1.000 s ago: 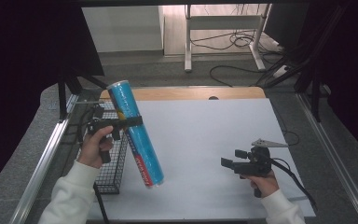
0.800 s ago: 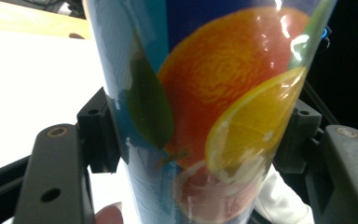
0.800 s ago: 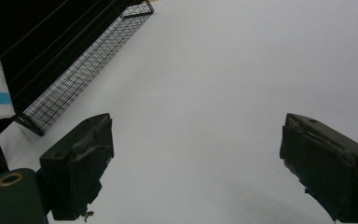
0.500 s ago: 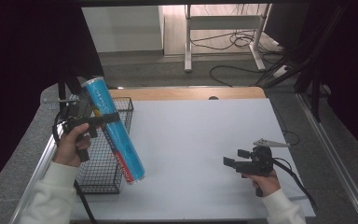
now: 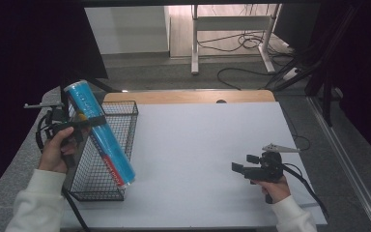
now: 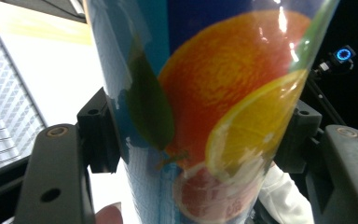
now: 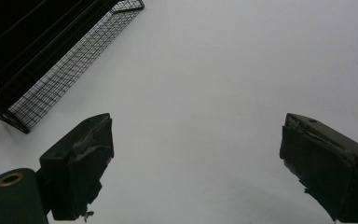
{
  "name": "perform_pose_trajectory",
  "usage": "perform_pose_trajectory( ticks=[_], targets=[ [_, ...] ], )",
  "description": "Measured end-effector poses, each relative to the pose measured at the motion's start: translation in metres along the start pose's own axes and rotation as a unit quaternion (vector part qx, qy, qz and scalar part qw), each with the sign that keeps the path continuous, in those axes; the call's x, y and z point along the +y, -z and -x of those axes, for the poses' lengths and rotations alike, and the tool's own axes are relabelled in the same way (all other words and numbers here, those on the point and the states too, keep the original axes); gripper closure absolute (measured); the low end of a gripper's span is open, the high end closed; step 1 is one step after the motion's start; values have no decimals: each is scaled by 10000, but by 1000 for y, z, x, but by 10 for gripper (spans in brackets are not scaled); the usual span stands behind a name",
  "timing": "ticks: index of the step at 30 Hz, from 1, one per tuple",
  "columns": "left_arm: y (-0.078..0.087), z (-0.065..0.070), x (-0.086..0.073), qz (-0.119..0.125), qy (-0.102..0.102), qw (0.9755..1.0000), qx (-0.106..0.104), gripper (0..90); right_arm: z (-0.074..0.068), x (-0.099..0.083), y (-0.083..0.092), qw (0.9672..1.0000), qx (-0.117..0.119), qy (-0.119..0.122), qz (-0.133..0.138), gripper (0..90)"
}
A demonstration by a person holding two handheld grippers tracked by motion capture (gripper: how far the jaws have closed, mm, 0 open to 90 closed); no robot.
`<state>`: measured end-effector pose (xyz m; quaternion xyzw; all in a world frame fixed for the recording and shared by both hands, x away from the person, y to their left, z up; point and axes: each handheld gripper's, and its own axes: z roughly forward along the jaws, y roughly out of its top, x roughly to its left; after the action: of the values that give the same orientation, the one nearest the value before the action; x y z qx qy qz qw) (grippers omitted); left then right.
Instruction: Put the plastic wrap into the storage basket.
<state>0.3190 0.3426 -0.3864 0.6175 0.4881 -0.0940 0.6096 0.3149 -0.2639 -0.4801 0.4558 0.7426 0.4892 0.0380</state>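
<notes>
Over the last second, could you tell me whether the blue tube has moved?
Yes. The blue tube, clamped in the left gripper, has moved left, from over the white tabletop to the wire basket.

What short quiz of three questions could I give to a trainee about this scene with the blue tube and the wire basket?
1. True or false: the right gripper holds the blue tube.
2. Where is the lower end of the tube in the high view?
A. over the wire basket
B. lying flat on the white table
C. beside the right gripper
3. Fill the gap: in the left gripper view, the tube's label shows a picture of ____ fruit.

Key
1. False. The left gripper is clamped around the tube; the right gripper's jaws stand wide apart over the bare table.
2. A. The tube is tilted, with its lower end at the basket's right side.
3. Citrus.
</notes>
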Motion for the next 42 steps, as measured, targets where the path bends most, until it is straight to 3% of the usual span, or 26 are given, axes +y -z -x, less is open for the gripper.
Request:
perform_pose_trajectory(
  ticks=[10,17,20,21,22,23,33,37,42],
  targets=[
    [32,-11,12,-29,6,9993,378,320,1,0,-1,10000,-24,-8,-9,100],
    [39,-20,16,-281,-12,9958,876,321,1,0,-1,10000,-27,-9,-10,100],
    [35,-28,12,-457,5,9927,1117,321,1,1,-1,10000,-30,-16,-3,100],
    [35,-28,12,-457,5,9927,1117,321,1,1,-1,10000,-31,-18,-2,100],
    [31,-32,9,-551,30,9907,1244,321,1,1,-1,10000,-31,-24,-2,100],
    [31,-32,9,-551,30,9907,1244,321,1,1,-1,10000,-31,-24,-2,100],
    [6,-44,-2,-1024,9,9796,1729,321,2,1,-1,10000,-46,-27,8,100],
    [0,-45,-3,-1016,35,9787,1784,321,2,2,0,10000,-66,-30,8,100],
    [-12,-44,1,-974,173,9728,2093,319,3,2,0,10000,-59,-59,23,100]
  ],
)
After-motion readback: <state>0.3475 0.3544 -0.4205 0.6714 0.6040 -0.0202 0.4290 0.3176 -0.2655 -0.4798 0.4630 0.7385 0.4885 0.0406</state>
